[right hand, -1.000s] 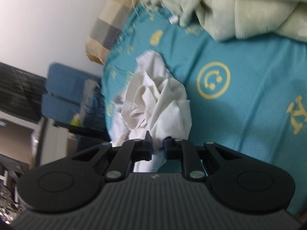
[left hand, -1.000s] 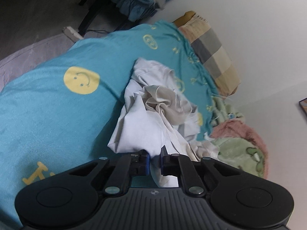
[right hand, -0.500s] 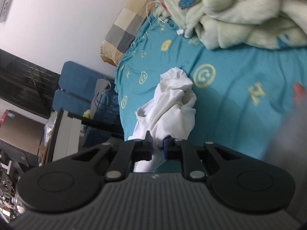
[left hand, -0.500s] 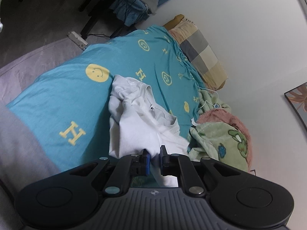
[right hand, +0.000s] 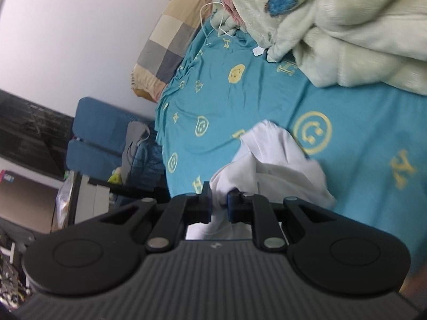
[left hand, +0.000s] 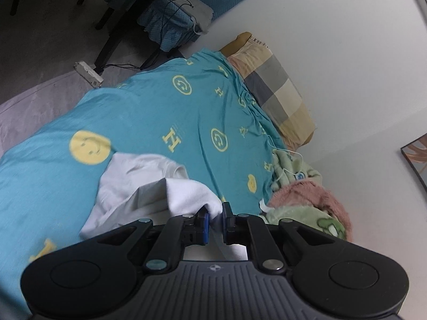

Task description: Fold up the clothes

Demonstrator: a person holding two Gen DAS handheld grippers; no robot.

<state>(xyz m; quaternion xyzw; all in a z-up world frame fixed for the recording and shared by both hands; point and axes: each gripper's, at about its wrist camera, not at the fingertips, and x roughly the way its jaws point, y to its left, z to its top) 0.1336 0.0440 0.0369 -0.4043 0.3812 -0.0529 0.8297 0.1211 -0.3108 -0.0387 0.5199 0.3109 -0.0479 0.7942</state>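
Fingers point(left hand: 204, 222) of both grippers are pinched on my white shirt point(left hand: 149, 184) above the bed point(left hand: 160, 112). It looks light and limp, so I'd grip hems or shoulder seams, not bunched middle cloth.

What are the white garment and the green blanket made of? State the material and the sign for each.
White garment: thin woven or knit fabric, likely cotton, matte; it drapes in soft folds and bunches where the left gripper and the right gripper pinch it.
Green blanket: plush fleece, probably synthetic; its surface looks fuzzy and thick, with rounded, bulky folds.
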